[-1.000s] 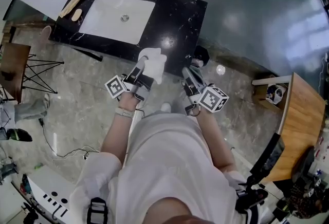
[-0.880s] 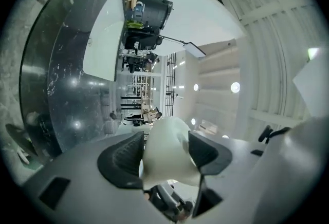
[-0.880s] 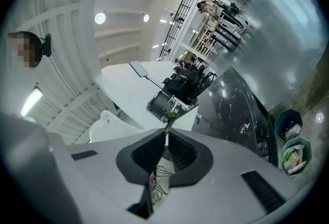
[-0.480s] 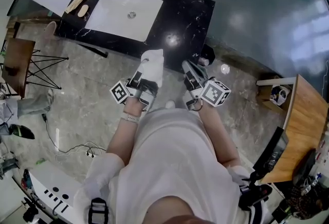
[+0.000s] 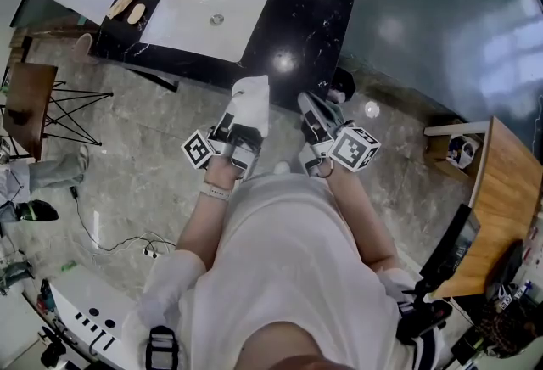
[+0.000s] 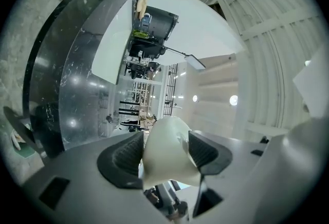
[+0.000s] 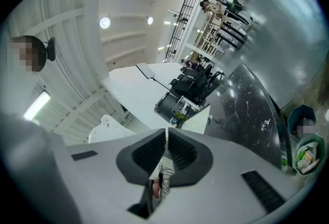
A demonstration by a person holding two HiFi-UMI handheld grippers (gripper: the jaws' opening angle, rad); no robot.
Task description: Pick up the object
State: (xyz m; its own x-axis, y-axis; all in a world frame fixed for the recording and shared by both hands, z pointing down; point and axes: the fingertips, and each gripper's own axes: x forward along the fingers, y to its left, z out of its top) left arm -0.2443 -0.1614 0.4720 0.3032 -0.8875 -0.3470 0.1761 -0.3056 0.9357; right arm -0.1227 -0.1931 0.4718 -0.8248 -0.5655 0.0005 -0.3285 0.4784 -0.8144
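A white cloth [image 5: 252,101] is gripped between the jaws of the left gripper [image 6: 164,153], at the centre of the head view, just below the black sink counter [image 5: 314,20]. The right gripper [image 7: 166,152] is closed on nothing. The pickup is judged done; a steady hold is called for next.

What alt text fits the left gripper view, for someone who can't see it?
The left gripper has its two dark jaws closed on a bunched white cloth. Behind it, a black counter curves along the left edge of the view.

Bright, glare on floor (fisheye edges)
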